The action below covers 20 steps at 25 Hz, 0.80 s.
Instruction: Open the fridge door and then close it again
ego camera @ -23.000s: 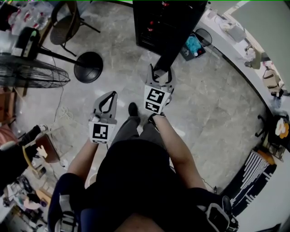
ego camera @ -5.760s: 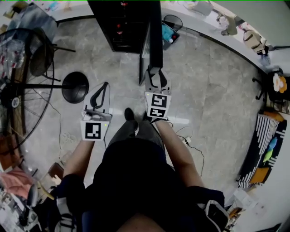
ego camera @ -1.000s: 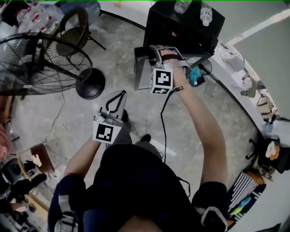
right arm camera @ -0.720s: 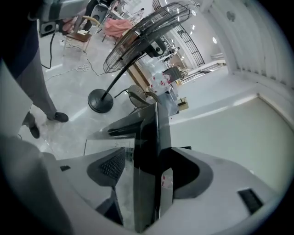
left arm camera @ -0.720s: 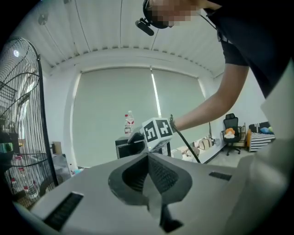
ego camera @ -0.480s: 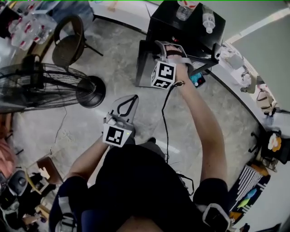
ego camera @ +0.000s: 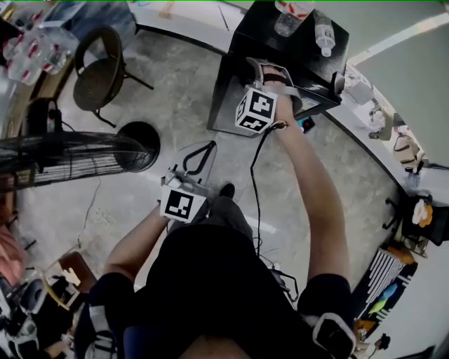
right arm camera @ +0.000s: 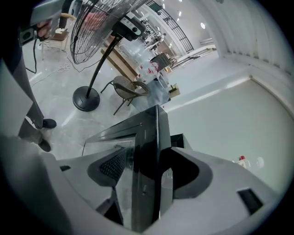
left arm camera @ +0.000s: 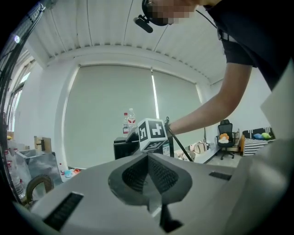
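Our right gripper (right arm camera: 146,161) pinches the top edge of the fridge door (right arm camera: 148,131), jaws closed on the dark glass panel so we can swing it. The door seems to stand partly open from the black fridge (ego camera: 309,49), though the head view leaves that unclear. Our left gripper (left arm camera: 148,156) is pressed together and empty, held aside, clear of the door's path.

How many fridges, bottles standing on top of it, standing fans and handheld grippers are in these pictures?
Fridge: 1
Bottles on top of it: 2
Standing fan: 1
Grippers: 2, the left gripper and the right gripper
Total: 6
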Tool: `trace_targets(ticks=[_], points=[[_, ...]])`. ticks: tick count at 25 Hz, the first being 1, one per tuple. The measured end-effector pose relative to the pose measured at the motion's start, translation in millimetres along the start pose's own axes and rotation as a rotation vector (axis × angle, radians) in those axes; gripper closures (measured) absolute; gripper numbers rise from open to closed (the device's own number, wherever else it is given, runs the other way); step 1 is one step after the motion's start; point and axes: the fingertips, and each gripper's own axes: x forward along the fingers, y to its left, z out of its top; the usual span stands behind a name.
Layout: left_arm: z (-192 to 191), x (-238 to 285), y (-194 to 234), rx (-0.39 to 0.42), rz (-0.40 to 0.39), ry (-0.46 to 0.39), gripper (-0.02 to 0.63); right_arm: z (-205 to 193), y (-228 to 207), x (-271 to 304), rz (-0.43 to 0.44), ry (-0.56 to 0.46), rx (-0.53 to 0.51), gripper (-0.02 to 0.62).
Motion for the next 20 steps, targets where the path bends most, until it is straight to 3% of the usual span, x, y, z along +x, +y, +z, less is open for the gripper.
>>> trace_targets(ticks=[20], points=[[-1.0,47.2,22.8,-0.033,0.106,0.031,0.581,-31.4,-43.3,50.4,-0.057,0.048,0.098,0.273]])
